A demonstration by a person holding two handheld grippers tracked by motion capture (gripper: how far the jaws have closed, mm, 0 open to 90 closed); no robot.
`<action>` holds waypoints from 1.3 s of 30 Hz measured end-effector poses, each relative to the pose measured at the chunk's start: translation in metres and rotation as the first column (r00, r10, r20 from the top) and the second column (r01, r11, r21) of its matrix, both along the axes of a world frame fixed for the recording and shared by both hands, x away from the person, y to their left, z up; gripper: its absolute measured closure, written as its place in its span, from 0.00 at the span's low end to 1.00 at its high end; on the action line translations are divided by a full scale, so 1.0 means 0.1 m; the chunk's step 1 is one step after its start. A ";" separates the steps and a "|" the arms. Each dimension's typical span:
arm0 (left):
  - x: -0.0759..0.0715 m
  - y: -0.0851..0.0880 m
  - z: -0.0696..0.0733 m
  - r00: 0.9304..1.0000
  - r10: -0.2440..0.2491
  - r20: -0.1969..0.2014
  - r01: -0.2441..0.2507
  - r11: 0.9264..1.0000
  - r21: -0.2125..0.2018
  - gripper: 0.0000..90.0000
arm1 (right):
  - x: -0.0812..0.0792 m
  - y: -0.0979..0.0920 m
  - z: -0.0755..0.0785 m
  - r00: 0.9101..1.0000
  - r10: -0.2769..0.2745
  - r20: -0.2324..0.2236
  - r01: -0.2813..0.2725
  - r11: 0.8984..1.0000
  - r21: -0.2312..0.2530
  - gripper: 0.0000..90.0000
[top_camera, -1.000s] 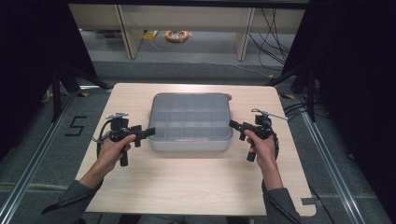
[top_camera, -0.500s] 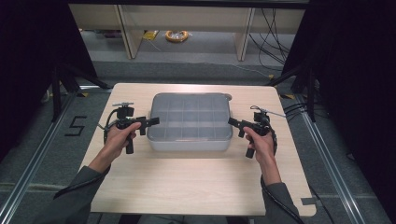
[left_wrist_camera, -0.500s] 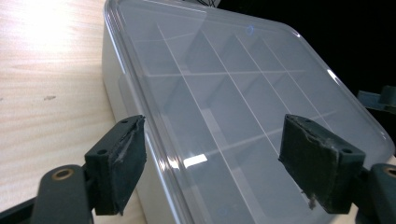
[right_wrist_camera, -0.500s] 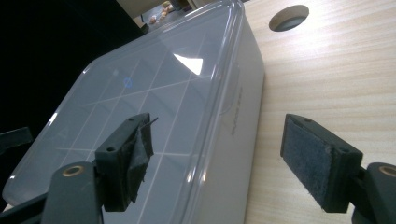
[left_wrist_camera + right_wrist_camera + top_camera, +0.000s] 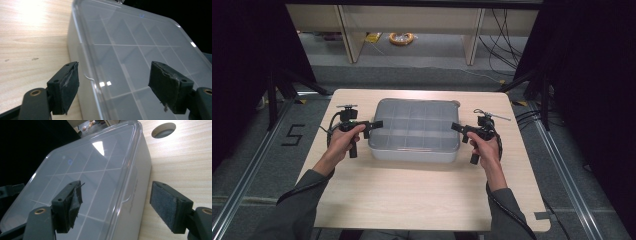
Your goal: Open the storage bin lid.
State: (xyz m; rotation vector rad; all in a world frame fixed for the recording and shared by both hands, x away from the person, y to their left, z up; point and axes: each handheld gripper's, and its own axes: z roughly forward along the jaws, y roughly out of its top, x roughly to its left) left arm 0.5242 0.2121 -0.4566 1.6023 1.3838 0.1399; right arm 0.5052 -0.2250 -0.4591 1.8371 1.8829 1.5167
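Note:
A translucent grey compartment box point(image 5: 416, 130) with a clear lid lies in the middle of the wooden table point(image 5: 412, 200). My left gripper point(image 5: 374, 124) is open at the box's left edge; in the left gripper view point(image 5: 113, 86) its pads straddle the lid's left rim point(image 5: 85, 60), one pad above the table and the other over the lid. My right gripper point(image 5: 456, 127) is open at the box's right edge; in the right gripper view point(image 5: 115, 205) its pads straddle the right rim of the box point(image 5: 100, 170). The compartments look empty through the lid.
A round cable hole point(image 5: 163, 130) lies in the table beyond the box's far right corner. Behind the table are shelf legs, a yellow cable coil point(image 5: 402, 38) and loose cables on the floor. Bare tabletop lies in front of the box.
Both grippers have moved inward and slightly away from the person, so their open jaws now sit over the box's left and right edges. The box has not moved.

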 end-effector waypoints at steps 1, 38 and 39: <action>0.00 0.00 0.00 1.000 0.000 0.000 0.000 1.000 0.000 0.26 | 0.00 0.00 0.00 1.000 0.000 0.000 0.000 1.000 0.000 0.30; -0.11 0.04 0.21 0.995 0.045 0.088 -0.040 0.997 -0.060 0.60 | -0.12 0.12 0.22 0.987 -0.088 0.132 0.086 0.996 0.016 0.70; -0.13 0.04 0.23 0.995 0.044 0.089 -0.039 0.997 -0.061 0.60 | -0.13 0.13 0.23 0.988 -0.089 0.127 0.087 0.996 0.024 0.70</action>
